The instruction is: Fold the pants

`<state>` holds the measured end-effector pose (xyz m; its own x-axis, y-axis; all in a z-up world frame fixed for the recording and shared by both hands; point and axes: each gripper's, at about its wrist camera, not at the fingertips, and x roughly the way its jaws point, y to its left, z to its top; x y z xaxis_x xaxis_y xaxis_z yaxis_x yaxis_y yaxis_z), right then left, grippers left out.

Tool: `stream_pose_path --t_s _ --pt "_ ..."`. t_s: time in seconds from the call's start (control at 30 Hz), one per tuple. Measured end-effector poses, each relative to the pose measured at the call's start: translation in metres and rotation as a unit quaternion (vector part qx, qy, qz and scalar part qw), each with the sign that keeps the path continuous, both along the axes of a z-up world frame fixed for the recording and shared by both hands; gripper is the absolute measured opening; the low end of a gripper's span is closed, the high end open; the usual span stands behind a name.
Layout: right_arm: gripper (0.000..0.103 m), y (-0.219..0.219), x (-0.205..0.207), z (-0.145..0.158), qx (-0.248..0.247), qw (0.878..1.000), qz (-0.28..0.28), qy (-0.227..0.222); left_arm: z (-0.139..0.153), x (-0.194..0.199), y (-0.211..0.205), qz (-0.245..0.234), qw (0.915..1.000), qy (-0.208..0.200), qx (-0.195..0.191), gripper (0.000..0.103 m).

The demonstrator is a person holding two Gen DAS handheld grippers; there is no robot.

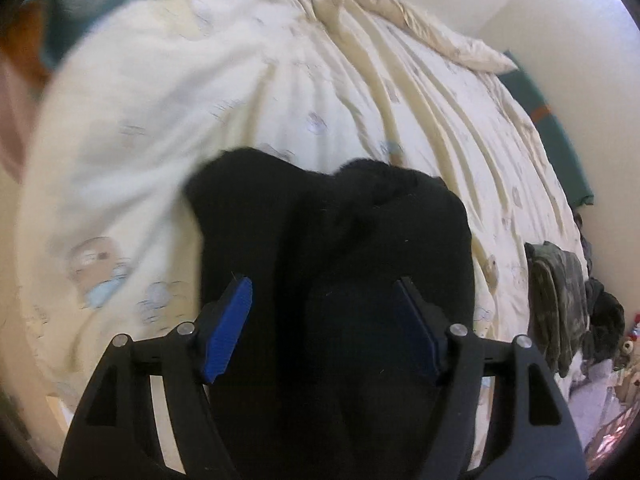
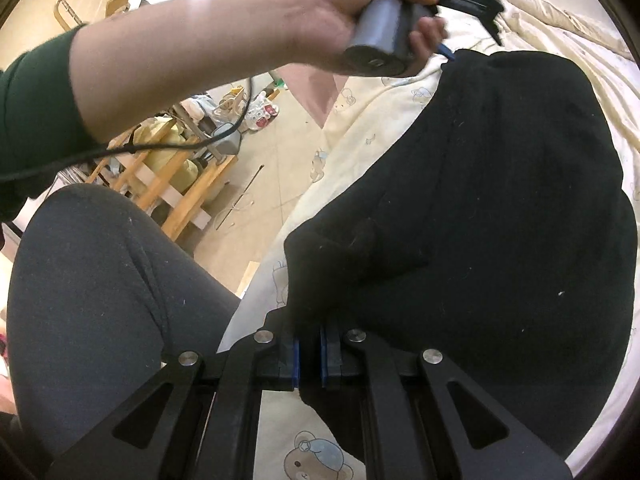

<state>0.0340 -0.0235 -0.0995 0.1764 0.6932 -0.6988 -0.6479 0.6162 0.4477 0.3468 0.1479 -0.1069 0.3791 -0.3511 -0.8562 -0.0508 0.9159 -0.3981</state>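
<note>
**Black pants pinned at one corner, let go at the other**

Black fabric fills the near field of both wrist views. Closest in, the right gripper (image 2: 308,354) has its jaws together on a corner of the pants (image 2: 500,220) — the blue pads nearly meet, with the cloth's edge pinched between them. That grip looks meant to anchor the near end so the garment keeps its line while the other end is dealt with.

Beyond it the pants lie spread over the bed (image 2: 360,136), on a cream quilt printed with small bears. A soft surface like this lets the cloth settle flat, though its ridges may print wrinkles into a fold.

At the far end a hand (image 2: 360,8) holds the left gripper (image 1: 324,320) above the cloth. Its jaws stand apart, one blue pad (image 1: 228,328) on either side of the dark fabric and neither pressing on it — so I judge that end released, laid down on the quilt.

Farther off, a heap of camouflage clothing (image 1: 556,304) sits at the bed's edge, perhaps waiting its turn.
</note>
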Motion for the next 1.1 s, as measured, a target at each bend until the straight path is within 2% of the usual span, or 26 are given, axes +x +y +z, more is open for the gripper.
stream_pose_path --t_s 0.1,0.27,0.3,0.33,0.37,0.5,0.57,0.7,0.77,0.87,0.93,1.0,1.1 --pt "0.006 0.008 -0.003 0.003 -0.003 1.000 0.001 -0.004 -0.003 0.025 -0.010 -0.001 0.9995 -0.015 0.029 0.068" --pt "0.006 0.010 -0.003 0.000 0.004 1.000 0.001 0.006 -0.020 0.064 -0.034 -0.063 0.9947 0.001 0.081 0.067" --pt "0.006 0.010 -0.002 -0.001 0.005 1.000 0.002 0.007 -0.027 0.070 -0.036 -0.068 0.9942 0.015 0.083 0.056" --pt "0.006 0.009 -0.002 -0.003 0.006 1.000 0.003 0.009 -0.031 0.072 -0.037 -0.068 0.9951 0.024 0.067 0.034" --pt "0.006 0.009 -0.002 -0.005 0.007 1.000 0.003 0.010 -0.034 0.074 -0.040 -0.073 0.9961 0.033 0.037 0.025" --pt "0.006 0.008 -0.001 -0.007 0.015 1.000 0.004 0.014 -0.017 0.064 -0.058 -0.096 0.9933 -0.024 0.059 0.006" --pt "0.006 0.008 -0.002 -0.006 0.014 1.000 0.005 0.009 -0.007 0.060 -0.062 -0.097 0.9920 -0.038 0.072 0.004" --pt "0.006 0.009 -0.011 0.007 -0.001 1.000 0.009 -0.015 0.029 0.054 -0.044 -0.072 0.9934 -0.066 0.060 0.004" --pt "0.006 0.009 -0.017 0.015 -0.003 1.000 0.013 -0.026 0.033 0.052 -0.036 -0.067 0.9929 -0.060 0.079 0.004" --pt "0.006 0.015 -0.019 0.015 -0.009 1.000 0.013 -0.023 0.018 0.053 -0.026 -0.059 0.9890 -0.047 0.128 0.004" --pt "0.006 0.022 -0.019 0.010 -0.016 0.999 0.019 -0.021 -0.005 0.056 -0.020 -0.038 0.9885 -0.017 0.145 0.004" --pt "0.006 0.026 -0.017 0.005 -0.019 0.999 0.021 -0.019 -0.027 0.057 -0.018 -0.026 0.9844 0.003 0.174 0.005" --pt "0.006 0.028 -0.012 -0.009 -0.032 0.999 0.017 0.000 -0.048 0.055 -0.027 -0.039 0.9776 0.014 0.207 0.010"
